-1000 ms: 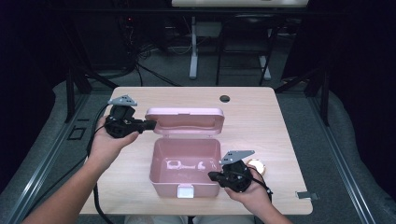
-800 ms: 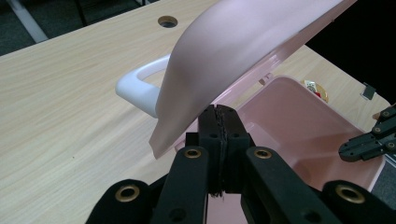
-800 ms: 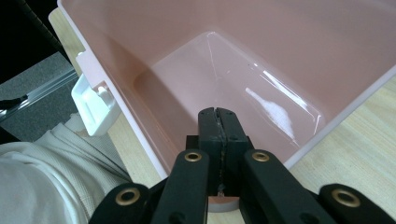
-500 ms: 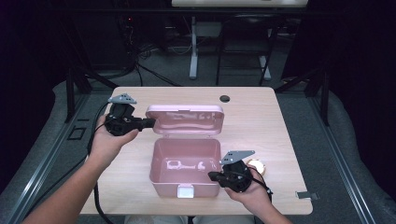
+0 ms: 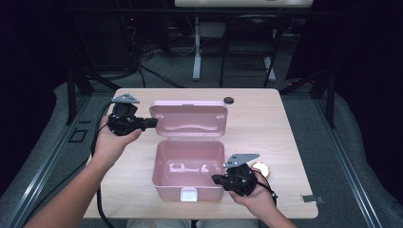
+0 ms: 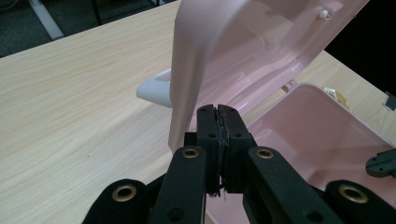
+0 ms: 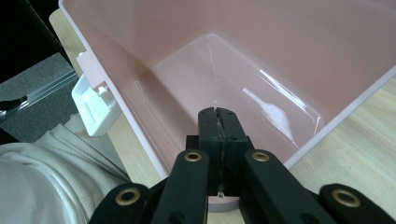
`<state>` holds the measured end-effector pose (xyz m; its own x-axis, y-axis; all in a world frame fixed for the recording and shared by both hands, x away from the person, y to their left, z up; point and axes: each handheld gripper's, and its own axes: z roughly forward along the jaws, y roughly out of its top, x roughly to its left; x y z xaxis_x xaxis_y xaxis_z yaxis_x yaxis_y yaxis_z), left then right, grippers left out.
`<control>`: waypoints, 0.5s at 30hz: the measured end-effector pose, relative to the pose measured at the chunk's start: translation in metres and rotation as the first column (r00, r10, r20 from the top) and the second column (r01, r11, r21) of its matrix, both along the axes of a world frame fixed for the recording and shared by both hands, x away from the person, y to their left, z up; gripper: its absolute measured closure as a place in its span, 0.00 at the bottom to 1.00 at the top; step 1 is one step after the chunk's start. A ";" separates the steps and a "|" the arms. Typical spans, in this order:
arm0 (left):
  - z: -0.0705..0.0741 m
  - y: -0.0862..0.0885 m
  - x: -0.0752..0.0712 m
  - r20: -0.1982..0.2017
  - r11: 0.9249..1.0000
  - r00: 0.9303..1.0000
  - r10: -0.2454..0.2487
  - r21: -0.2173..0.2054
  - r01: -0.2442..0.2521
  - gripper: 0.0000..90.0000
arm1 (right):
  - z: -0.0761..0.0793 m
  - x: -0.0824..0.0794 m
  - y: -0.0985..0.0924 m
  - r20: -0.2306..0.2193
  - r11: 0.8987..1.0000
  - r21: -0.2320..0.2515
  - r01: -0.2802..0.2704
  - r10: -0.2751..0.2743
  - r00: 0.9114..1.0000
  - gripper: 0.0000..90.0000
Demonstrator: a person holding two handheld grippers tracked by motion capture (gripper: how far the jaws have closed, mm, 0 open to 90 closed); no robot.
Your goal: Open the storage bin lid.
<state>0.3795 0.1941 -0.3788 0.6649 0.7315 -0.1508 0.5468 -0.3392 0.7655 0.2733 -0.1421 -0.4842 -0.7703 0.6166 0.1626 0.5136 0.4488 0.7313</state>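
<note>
A pink plastic box [image 5: 166, 186] stands open in the middle of the table, its inside bare. Its lid [image 5: 190, 118] is swung up at the back. My left gripper [image 5: 154, 123] is level at the lid's left edge, jaws pointing right. In the left gripper view the jaws [image 6: 217, 109] are shut but for a thin slit, with nothing between them, and the lid's edge [image 6: 196, 56] rises just past the tips. My right gripper [image 5: 215, 178] is over the box's front right corner. Its shut jaws [image 7: 217, 111] point down into the box [image 7: 280, 46].
A white latch [image 5: 188, 194] sits on the box's front wall and a white handle [image 6: 156, 91] on the lid's outside. A small round gold-rimmed thing [image 5: 260, 168] lies by my right hand. A black round spot [image 5: 229, 100] marks the far edge of the table.
The lid looks slightly taller, swung a little further open. Both hands have hardly moved.
</note>
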 end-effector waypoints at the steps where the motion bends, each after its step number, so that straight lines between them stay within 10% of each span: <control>1: 0.000 0.000 0.000 -0.002 1.000 1.000 0.000 0.003 0.000 0.98 | 0.000 0.000 0.000 0.000 1.000 0.000 0.000 0.000 1.000 1.00; 15: -0.013 0.001 0.000 -0.032 1.000 0.999 -0.003 0.008 0.004 0.93 | -0.001 -0.001 0.000 0.012 1.000 -0.001 -0.002 0.002 1.000 1.00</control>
<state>0.3791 0.1953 -0.3914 0.6624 0.7304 -0.1665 0.5699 -0.3471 0.7448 0.2724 -0.1423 -0.4848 -0.7735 0.6152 0.1524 0.5038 0.4509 0.7368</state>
